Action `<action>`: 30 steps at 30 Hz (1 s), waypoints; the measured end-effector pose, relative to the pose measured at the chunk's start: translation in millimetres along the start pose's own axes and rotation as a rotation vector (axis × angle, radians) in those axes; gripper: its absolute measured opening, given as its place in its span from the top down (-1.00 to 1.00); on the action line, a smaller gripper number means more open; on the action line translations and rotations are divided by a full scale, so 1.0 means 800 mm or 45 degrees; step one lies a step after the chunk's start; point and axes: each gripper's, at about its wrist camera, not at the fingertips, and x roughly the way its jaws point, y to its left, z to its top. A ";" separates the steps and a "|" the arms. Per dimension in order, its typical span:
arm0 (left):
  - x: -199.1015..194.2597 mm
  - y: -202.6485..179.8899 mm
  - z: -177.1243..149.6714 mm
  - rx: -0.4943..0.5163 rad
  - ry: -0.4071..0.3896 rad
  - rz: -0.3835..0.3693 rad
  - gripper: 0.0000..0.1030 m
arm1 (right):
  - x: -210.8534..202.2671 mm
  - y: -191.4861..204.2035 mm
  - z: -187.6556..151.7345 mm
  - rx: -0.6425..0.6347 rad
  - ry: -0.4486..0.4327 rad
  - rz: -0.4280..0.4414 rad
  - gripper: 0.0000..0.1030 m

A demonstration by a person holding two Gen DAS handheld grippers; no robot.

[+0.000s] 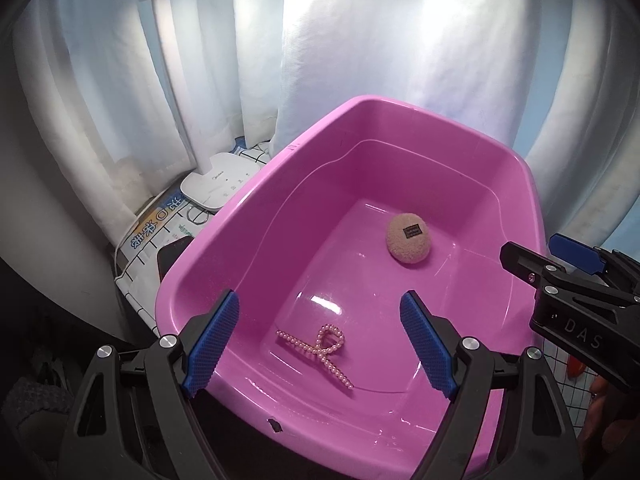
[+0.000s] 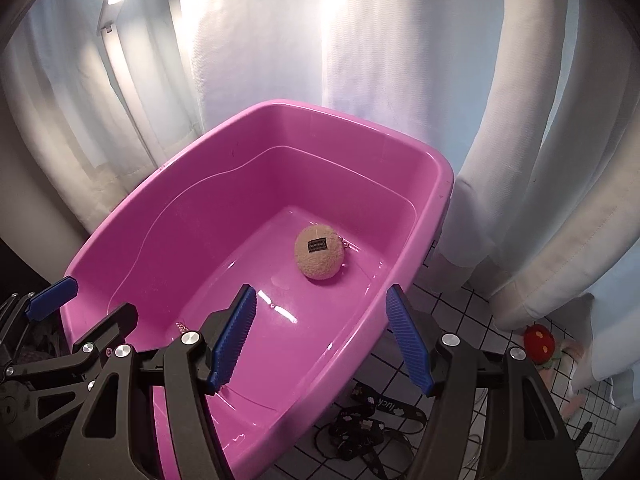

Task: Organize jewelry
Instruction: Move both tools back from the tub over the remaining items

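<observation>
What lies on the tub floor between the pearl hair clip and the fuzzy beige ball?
Nothing: in the left wrist view, only bare, glossy pink tub floor separates the pearl hair clip from the fuzzy beige ball.

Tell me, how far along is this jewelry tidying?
Two pieces already lie in the pink tub: a pearl hair clip and a fuzzy beige ball charm. Nothing is in hand: the left gripper and right gripper both hover with open, empty jaws. Left outside on the checked cloth are a black lanyard and a red trinket.
</observation>
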 end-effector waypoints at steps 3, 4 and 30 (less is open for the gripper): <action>-0.011 -0.010 -0.004 0.004 -0.009 -0.010 -0.57 | -0.020 -0.017 -0.011 0.031 -0.028 -0.001 -0.25; -0.015 -0.014 -0.005 0.007 -0.014 -0.012 -0.57 | -0.027 -0.023 -0.015 0.039 -0.036 -0.008 -0.25; -0.092 -0.180 -0.067 0.290 -0.007 -0.316 -0.57 | -0.114 -0.193 -0.197 0.391 0.036 -0.258 -0.25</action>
